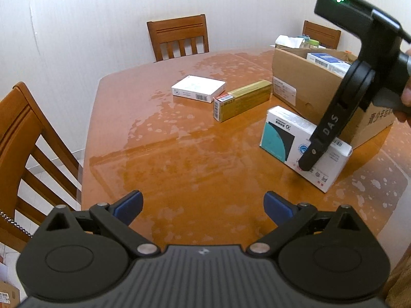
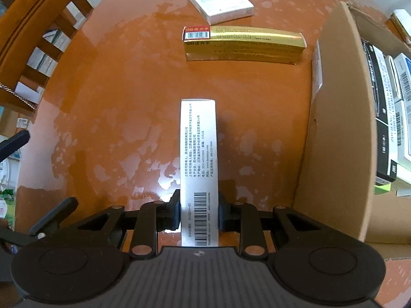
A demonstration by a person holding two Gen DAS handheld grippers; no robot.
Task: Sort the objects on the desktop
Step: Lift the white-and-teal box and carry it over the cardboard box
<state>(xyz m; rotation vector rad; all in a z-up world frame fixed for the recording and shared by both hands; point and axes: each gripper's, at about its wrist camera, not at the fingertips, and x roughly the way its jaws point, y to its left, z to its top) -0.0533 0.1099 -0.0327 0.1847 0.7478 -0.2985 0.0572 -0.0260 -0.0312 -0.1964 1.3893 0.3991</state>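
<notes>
A white box with a teal and black front (image 1: 282,133) stands on its long edge beside the cardboard carton (image 1: 308,87). My right gripper (image 1: 308,161) comes down on it from above. In the right wrist view its pads press both faces of the box (image 2: 199,141), so my right gripper (image 2: 199,214) is shut on it. I cannot tell whether the box touches the table. My left gripper (image 1: 203,200) hovers open over the near table with nothing between its blue pads. A gold box (image 1: 244,100) and a flat white box (image 1: 197,88) lie farther back.
The brown carton (image 2: 334,128) on the right holds several boxes (image 2: 385,128). The wooden table (image 1: 179,154) has a glossy, blotchy cover. Chairs stand at the far side (image 1: 178,37), far right (image 1: 322,34) and left (image 1: 23,138). A hand (image 1: 405,95) holds the right gripper.
</notes>
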